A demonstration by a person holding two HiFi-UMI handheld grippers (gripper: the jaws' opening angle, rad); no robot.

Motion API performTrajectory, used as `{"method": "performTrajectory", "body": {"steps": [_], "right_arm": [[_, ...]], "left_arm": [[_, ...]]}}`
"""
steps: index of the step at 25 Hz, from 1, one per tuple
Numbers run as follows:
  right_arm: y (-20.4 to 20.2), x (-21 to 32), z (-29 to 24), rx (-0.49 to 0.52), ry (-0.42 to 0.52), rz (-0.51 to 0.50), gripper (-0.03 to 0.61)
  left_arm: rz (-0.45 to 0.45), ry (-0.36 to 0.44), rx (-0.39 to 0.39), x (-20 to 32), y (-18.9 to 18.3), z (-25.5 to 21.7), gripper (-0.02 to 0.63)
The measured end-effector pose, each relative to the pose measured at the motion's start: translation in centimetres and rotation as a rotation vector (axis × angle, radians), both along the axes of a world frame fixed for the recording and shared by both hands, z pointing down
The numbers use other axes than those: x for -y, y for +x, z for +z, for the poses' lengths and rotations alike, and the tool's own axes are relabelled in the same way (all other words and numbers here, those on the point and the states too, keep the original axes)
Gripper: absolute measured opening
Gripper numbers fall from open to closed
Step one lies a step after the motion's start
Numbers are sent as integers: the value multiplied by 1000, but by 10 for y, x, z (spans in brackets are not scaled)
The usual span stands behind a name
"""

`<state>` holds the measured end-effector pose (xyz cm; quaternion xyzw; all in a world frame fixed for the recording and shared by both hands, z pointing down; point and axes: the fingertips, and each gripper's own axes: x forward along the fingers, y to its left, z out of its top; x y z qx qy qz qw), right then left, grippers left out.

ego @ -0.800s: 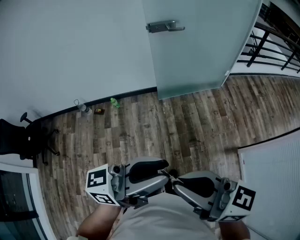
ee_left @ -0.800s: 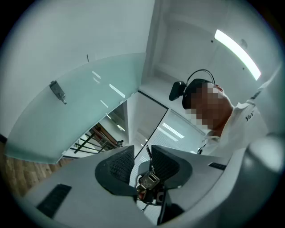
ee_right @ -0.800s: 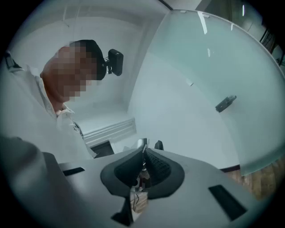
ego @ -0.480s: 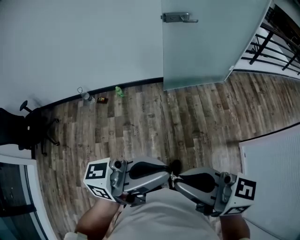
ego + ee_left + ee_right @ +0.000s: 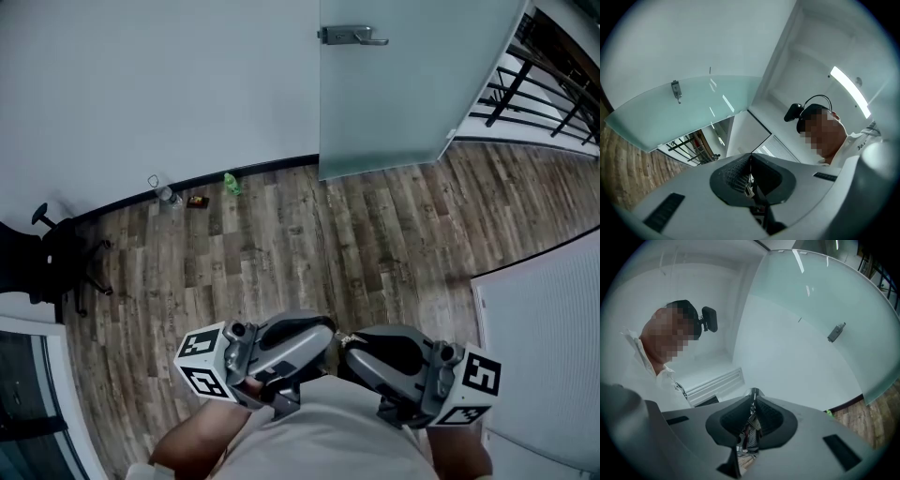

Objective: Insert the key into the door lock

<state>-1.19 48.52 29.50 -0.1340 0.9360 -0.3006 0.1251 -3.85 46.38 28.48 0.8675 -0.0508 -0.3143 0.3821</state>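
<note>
The frosted glass door (image 5: 403,84) stands at the far wall with its metal handle and lock (image 5: 352,36) near its left edge. The handle also shows in the left gripper view (image 5: 676,90) and in the right gripper view (image 5: 836,332). Both grippers are held close to the person's body, tip to tip, far from the door. My left gripper (image 5: 328,334) is shut, with a small metal key (image 5: 749,187) between its pads. My right gripper (image 5: 347,343) is shut on a bunch of keys (image 5: 750,432), and a rounded metal end (image 5: 753,392) sticks out past its tips.
Wood-plank floor (image 5: 356,253) lies between me and the door. A black office chair (image 5: 52,262) is at the left wall. A bottle (image 5: 167,195), a green object (image 5: 231,183) and a small brown item (image 5: 197,201) lie by the skirting. A black railing (image 5: 544,84) is at the top right and a white panel (image 5: 544,347) at the right.
Both grippers stay tip to tip in front of the body and sit slightly lower in the picture. The head view has shifted, so the door handle appears higher and further right.
</note>
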Motion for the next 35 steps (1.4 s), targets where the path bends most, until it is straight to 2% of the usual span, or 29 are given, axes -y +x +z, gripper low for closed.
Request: {"method": "performTrajectory", "body": {"steps": [4,7,13,15,17,21,23,29,35], "right_arm": [[4,4,-9,23,-5,-21,25],[15,11,-14,18,-2,-17,24],[44,17,-23,-42,65,-3,23],[56,24,-27,-56,76,37,24],[70,34,-25,-112,99,98,23],[99,43,0,-332,187,248,24],[112,45,12,-419,208,304,23],[135,65,23,-522,222,389,23],[152,83,24,-551,221,426,23]], "left_arm": [[-45,2,-38,4,2,-10,15],[-67,9,-38,8,13,-12,17],[-88,95,56,10,35,-15,18],[-123,89,77,17,30,-10,18],[-189,91,137,25,20,-1,18],[-369,167,419,29,8,33,18],[-416,178,493,28,6,42,18],[-396,207,530,38,24,40,18],[-429,217,593,46,33,39,18]]}}
